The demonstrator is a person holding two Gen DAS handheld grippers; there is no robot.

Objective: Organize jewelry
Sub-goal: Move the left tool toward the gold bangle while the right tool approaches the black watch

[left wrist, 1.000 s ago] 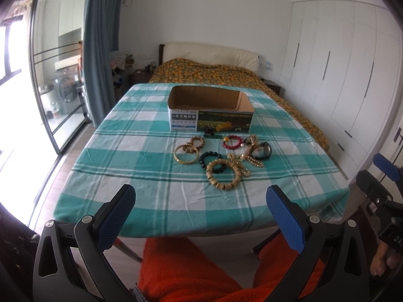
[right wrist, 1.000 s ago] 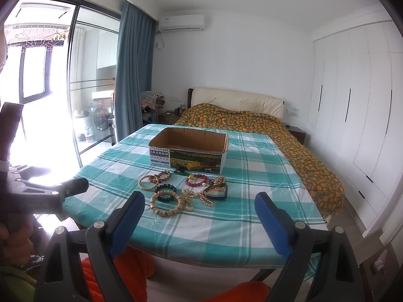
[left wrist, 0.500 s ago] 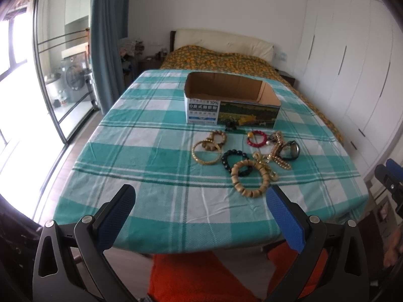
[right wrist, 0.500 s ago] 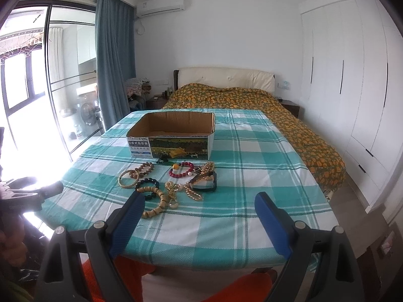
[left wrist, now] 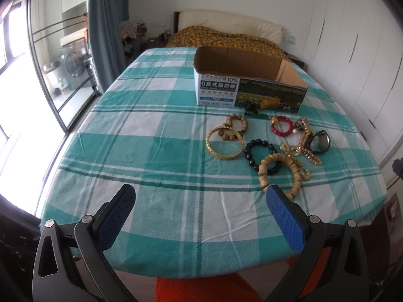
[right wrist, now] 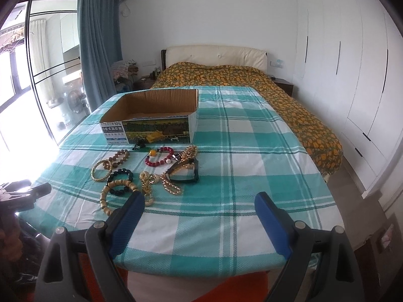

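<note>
Several pieces of jewelry lie on the teal checked tablecloth [left wrist: 156, 151] in front of an open cardboard box [left wrist: 248, 85]: a gold bangle [left wrist: 225, 143], a black bead bracelet [left wrist: 259, 153], a red bead bracelet [left wrist: 282, 126], a tan wooden bead bracelet [left wrist: 278, 173], a gold chain [left wrist: 306, 146] and a dark watch [left wrist: 320, 141]. My left gripper [left wrist: 199, 191] is open above the table's near edge, its right finger just before the tan bracelet. My right gripper [right wrist: 199, 201] is open too, its left finger beside the tan bracelet [right wrist: 110, 196]. The box [right wrist: 151, 120] looks empty.
A bed with an orange patterned cover [right wrist: 264, 88] stands behind the table. White wardrobes [right wrist: 352, 75] fill the right wall. Glass doors and a blue curtain [right wrist: 98, 45] are on the left. An orange seat [left wrist: 214, 289] sits below the table's near edge.
Both grippers have moved forward and closer to the table, so the jewelry and box appear larger. Nothing on the table has shifted; both grippers stay open.
</note>
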